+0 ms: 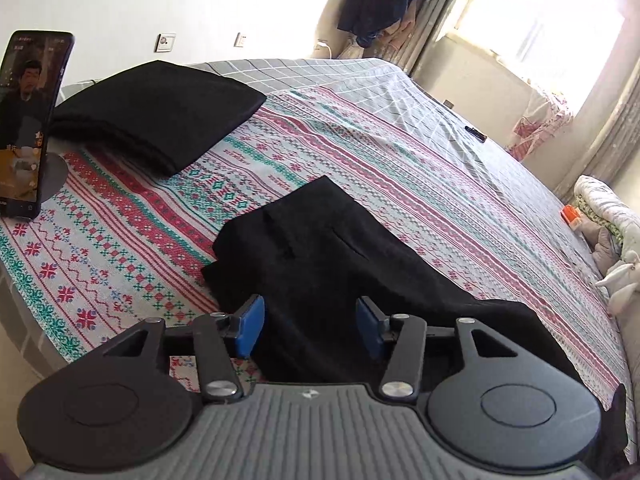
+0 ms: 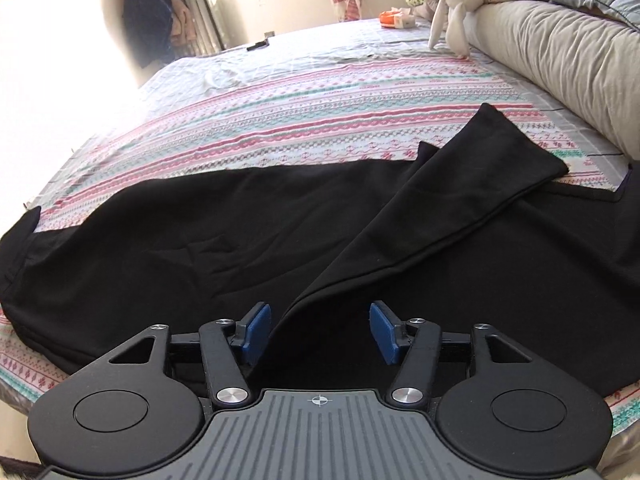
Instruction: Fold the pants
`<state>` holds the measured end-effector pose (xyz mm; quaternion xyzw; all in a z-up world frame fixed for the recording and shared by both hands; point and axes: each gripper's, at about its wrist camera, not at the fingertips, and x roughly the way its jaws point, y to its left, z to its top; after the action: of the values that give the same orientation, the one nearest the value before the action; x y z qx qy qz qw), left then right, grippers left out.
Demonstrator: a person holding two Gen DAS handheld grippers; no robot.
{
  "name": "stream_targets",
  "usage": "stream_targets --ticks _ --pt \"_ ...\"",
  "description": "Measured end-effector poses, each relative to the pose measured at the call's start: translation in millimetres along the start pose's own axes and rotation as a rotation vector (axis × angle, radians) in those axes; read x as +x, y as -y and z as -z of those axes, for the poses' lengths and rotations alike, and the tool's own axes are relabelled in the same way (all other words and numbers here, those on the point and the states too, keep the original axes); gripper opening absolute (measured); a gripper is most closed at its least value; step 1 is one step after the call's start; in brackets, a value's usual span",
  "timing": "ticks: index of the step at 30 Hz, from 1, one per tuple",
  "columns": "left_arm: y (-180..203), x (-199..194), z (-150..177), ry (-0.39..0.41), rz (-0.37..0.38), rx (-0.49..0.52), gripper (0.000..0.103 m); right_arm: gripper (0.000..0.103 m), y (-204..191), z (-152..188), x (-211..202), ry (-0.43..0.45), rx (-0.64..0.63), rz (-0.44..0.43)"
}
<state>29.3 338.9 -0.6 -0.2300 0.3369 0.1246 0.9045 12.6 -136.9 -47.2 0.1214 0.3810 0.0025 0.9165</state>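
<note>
Patterned bedspread (image 1: 132, 236) across the bed. Far left a phone (image 1: 30, 120) stands propped; beside it a folded black garment (image 1: 160, 112). Your left gripper (image 1: 310, 330) hangs with jaws apart over the black pants (image 2: 200, 240) — nothing pinched. Your right gripper (image 2: 320, 332) likewise spread, cloth between the pads, unclamped; one leg (image 2: 460, 176) lies diagonally over the rest.

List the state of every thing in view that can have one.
left gripper: open, holding nothing
right gripper: open, holding nothing
pants: spread on the bed, one leg crossed over, not yet folded
folded black garment: folded, lying apart
phone: propped upright, screen on
</note>
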Motion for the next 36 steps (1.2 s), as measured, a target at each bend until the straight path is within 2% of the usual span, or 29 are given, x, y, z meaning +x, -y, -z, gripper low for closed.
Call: stream_targets --ticks 8,11,19,22,26,31,36 --pt "61.4 17.4 19.8 -0.071 0.111 0.115 0.076 0.07 16.2 -31.5 0.2 0.017 -0.006 0.047" --pt "85.3 24.0 26.0 -0.089 0.148 0.163 0.082 0.079 22.2 -47.6 1.9 0.023 -0.018 0.065" --pt "147.5 36.5 47.6 -0.095 0.208 0.306 0.103 0.09 48.7 -83.5 17.1 0.039 0.003 0.114" --pt "167.0 43.1 57.1 -0.109 0.221 0.345 0.103 0.091 62.5 -84.7 30.0 0.03 0.036 0.133" --pt "197.1 53.7 69.4 -0.148 0.253 0.391 0.103 0.09 75.6 -93.3 51.3 -0.054 0.05 0.148" --pt "236.4 61.5 97.7 -0.18 0.29 0.496 0.103 0.093 94.0 -101.7 58.7 -0.045 0.104 0.145" --pt "268.8 66.2 129.3 -0.232 0.359 0.596 0.103 0.094 125.2 -107.0 62.1 -0.021 0.157 0.201"
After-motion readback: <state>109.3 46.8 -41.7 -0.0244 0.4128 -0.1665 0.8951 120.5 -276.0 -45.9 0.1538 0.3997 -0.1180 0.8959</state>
